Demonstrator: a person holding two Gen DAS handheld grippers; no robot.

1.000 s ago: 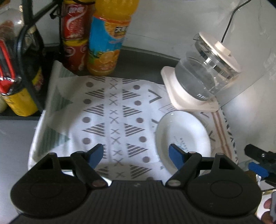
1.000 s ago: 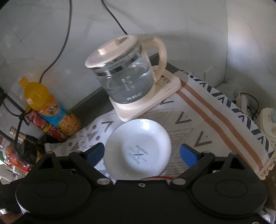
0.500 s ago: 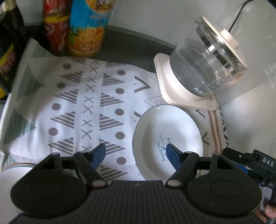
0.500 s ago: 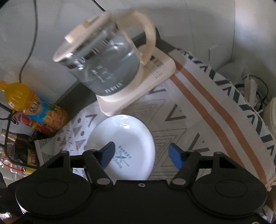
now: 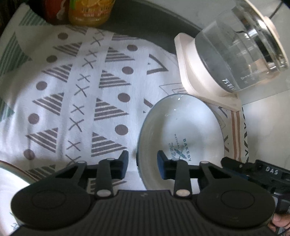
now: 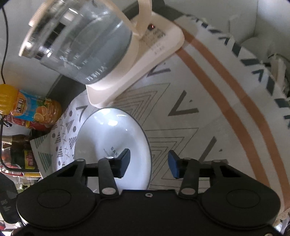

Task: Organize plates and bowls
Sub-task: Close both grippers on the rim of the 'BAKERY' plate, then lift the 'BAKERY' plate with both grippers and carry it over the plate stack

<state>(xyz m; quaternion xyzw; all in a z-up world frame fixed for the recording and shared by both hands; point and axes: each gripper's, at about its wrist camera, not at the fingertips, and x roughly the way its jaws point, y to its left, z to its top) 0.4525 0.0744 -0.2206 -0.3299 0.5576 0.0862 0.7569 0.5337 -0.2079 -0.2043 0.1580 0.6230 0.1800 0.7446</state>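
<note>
plate (image 5: 181, 127) | rims between both fingers pairs (image 5: 142, 164) (image 6: 148, 162) | closing, ungripped

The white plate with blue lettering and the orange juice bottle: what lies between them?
Only patterned white cloth lies between the white plate with blue lettering and the orange juice bottle, in the left wrist view.

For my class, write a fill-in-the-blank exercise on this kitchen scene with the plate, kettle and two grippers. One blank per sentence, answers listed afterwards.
1. The white plate has the word ____ printed on it in blue capitals.
2. The glass kettle stands on a ____-coloured base.
3. Each gripper, left gripper and right gripper, straddles the plate's ____, one finger over the plate and one outside it.
4. The plate lies on a patterned ____.

Missing words: BAKERY; cream; rim; cloth
</note>
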